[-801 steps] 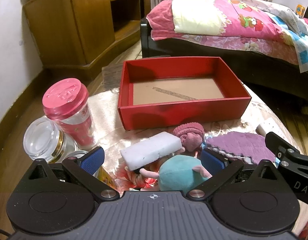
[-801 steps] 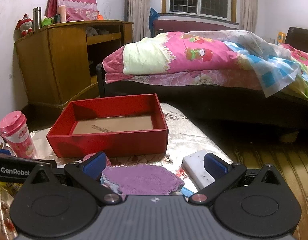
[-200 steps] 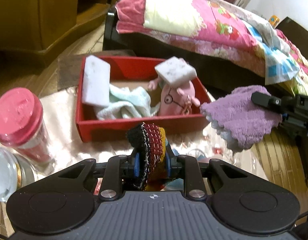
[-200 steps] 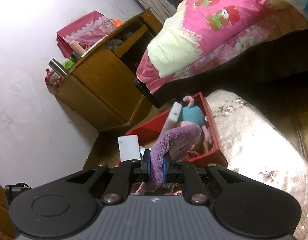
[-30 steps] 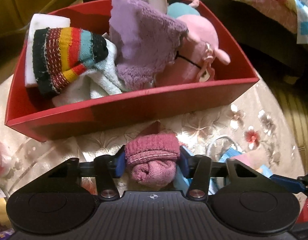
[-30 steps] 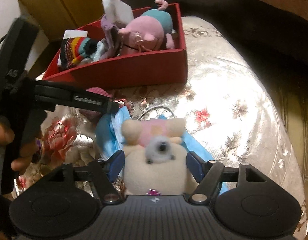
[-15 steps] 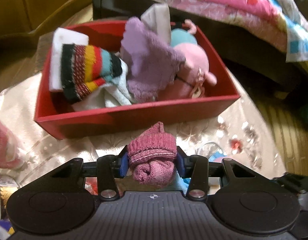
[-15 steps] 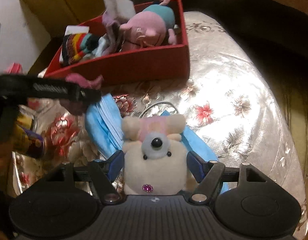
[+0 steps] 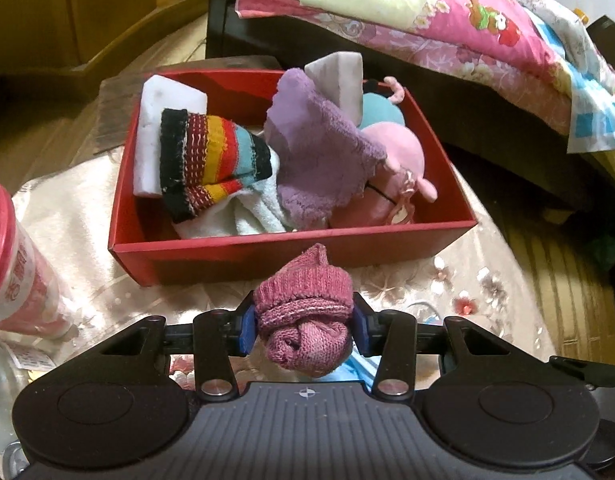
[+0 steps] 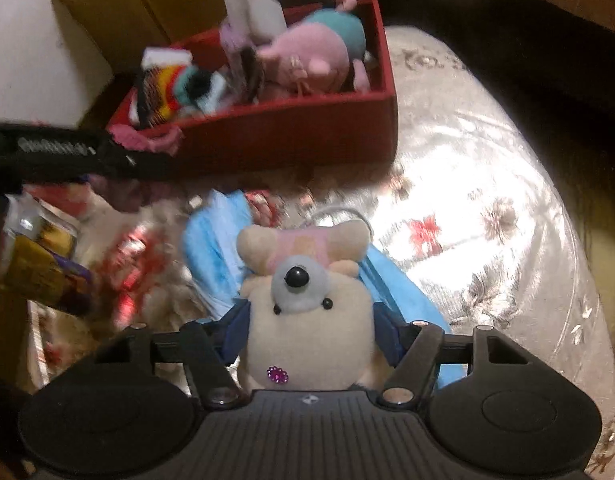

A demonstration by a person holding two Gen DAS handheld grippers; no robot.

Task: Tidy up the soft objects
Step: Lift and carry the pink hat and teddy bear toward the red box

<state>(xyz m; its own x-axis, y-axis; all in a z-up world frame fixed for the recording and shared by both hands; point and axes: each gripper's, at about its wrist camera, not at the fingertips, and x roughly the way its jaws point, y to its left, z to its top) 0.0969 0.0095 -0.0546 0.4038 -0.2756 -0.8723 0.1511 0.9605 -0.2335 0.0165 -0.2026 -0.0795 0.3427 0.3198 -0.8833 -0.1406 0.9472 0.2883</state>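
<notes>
My left gripper [image 9: 303, 326] is shut on a rolled pink knit sock [image 9: 303, 312] and holds it above the table, just in front of the red box [image 9: 291, 250]. The box holds a striped sock [image 9: 211, 160], a purple cloth [image 9: 319, 156], a pink pig plush [image 9: 395, 172], white sponges [image 9: 163, 120] and a pale towel [image 9: 251, 216]. My right gripper [image 10: 309, 334] is shut on a cream bear plush [image 10: 307, 316], lifted above a blue face mask [image 10: 215, 256]. The box [image 10: 307, 128] and the left gripper's sock [image 10: 147, 138] show in the right wrist view.
A pink-lidded cup [image 9: 15, 264] stands at the left on the floral tablecloth [image 10: 487, 208]. A yellow packet [image 10: 39, 276] lies at the table's left. A bed with a pink quilt [image 9: 447, 16] stands behind the table and a wooden cabinet [image 9: 67, 8] at the back left.
My left gripper has risen and drawn back a little with the pink sock. My right gripper has lifted the bear plush higher and tilted toward the box.
</notes>
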